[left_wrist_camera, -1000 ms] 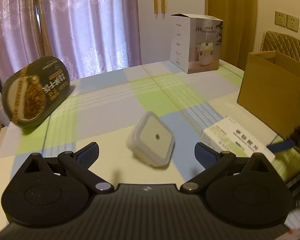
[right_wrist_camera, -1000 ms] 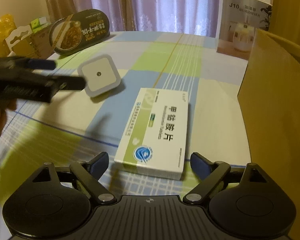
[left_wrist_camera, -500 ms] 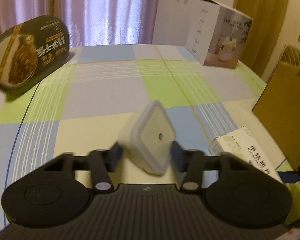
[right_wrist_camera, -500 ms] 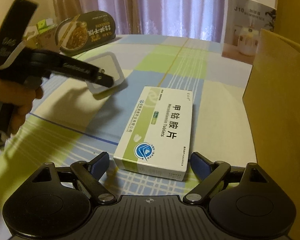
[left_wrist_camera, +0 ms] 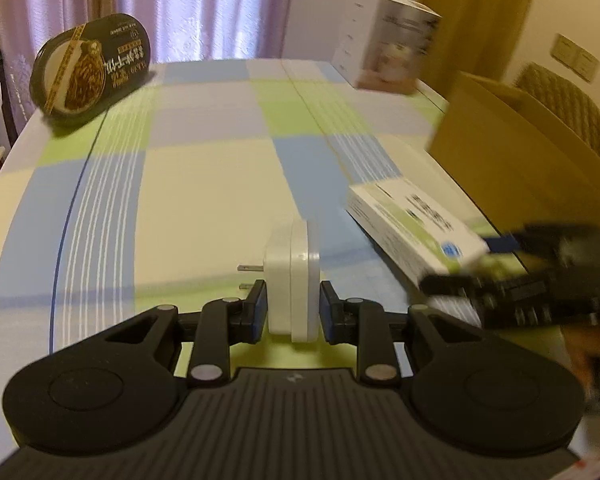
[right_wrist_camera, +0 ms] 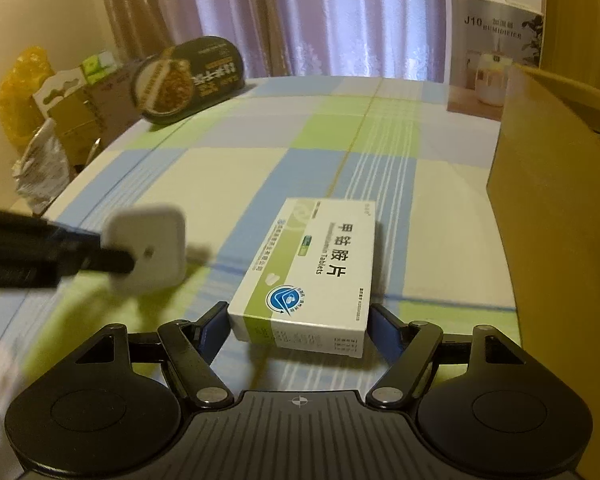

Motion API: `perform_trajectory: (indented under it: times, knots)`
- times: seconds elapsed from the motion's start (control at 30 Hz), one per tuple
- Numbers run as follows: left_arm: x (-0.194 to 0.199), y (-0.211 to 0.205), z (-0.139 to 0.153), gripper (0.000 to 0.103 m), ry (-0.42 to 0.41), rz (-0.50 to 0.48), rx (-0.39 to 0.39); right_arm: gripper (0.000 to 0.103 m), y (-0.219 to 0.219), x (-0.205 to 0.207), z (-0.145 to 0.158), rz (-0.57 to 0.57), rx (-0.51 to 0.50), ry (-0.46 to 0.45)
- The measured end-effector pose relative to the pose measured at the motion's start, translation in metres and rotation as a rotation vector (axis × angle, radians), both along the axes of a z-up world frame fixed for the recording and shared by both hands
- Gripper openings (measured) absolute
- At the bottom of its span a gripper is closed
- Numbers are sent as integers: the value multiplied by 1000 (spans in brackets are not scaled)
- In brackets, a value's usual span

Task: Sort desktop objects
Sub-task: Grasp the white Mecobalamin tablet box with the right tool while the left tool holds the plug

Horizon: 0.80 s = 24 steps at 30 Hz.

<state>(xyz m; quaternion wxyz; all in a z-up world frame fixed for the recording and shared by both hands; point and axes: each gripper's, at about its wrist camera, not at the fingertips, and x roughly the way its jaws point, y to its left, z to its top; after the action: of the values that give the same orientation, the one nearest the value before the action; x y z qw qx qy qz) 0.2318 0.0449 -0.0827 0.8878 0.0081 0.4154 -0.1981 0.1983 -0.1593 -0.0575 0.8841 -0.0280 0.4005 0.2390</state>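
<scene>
Two views, one per gripper.

Left wrist view:
Left gripper (left_wrist_camera: pixel 292 307): jaws closed onto the white plug-in night light (left_wrist_camera: pixel 292 280), one blue pad on each flat face.
Night light: held edge-on and upright, its two metal prongs sticking out to the left; it appears lifted off the checked tablecloth (left_wrist_camera: pixel 204 184), though the gap is hard to judge.
Medicine box (left_wrist_camera: pixel 412 230): white and green, to the right of the night light and apart from it, blurred.
Right gripper (left_wrist_camera: pixel 472 268): dark and blurred at the right edge, at the near end of the medicine box; from this view I cannot tell how its jaws stand.
Cardboard box (left_wrist_camera: pixel 512 152): open, brown, on the right side of the table behind the medicine box.
Noodle bowl (left_wrist_camera: pixel 92 64): dark oval pack, tilted up at the far left of the table.
Humidifier box (left_wrist_camera: pixel 384 56): white, upright at the far right of the table.

Right wrist view:
Right gripper (right_wrist_camera: pixel 298 322): jaws narrowed around the near end of the medicine box (right_wrist_camera: pixel 312 268), both blue pads at or touching its long sides.
Medicine box: lying flat on the tablecloth (right_wrist_camera: pixel 340 152), printed face up.
Night light (right_wrist_camera: pixel 148 246): to the left, blurred, its square face towards the camera, clamped in the left gripper (right_wrist_camera: pixel 112 258).
Cardboard box (right_wrist_camera: pixel 560 184): just right of the medicine box.
Noodle bowl (right_wrist_camera: pixel 184 80): far left.
Humidifier box (right_wrist_camera: pixel 492 48): far right.
</scene>
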Motion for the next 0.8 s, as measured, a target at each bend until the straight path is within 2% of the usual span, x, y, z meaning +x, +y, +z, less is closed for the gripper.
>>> perform_trajectory:
  times: [0.27,0.4,0.5,0.53,0.57,0.6,0.63,0.7,0.8]
  knots:
    - [-83,-24,7,22,22,-56,42,71,-34,-88,4,30,-44,36]
    - [-114,-37,5,22,29,-67,-7,71,-55,-126,1,19,-67,64]
    - [-132,-40,0,24,22,-46,-35,71,-66,-144,0,5,-79,51]
    - [-136,-41,-2,27,23,-34,-43,71,-69,-147,0,0,-80,47]
    - [-140,-41,-4,36,20,-26,-43,72,-70,-150,0,-4,-80,45]
    - [-144,-42,-5,41,15,-21,-38,73,-71,-152,0,-5,-80,44]
    - [-147,-42,-5,43,5,-16,-29,79,-71,-154,1,-6,-83,43]
    - [-150,-43,-4,57,-22,-9,-9,86,-69,-157,1,-4,-86,34]
    - [-153,-43,-3,61,-79,9,30,89,-65,-162,1,12,-95,23]
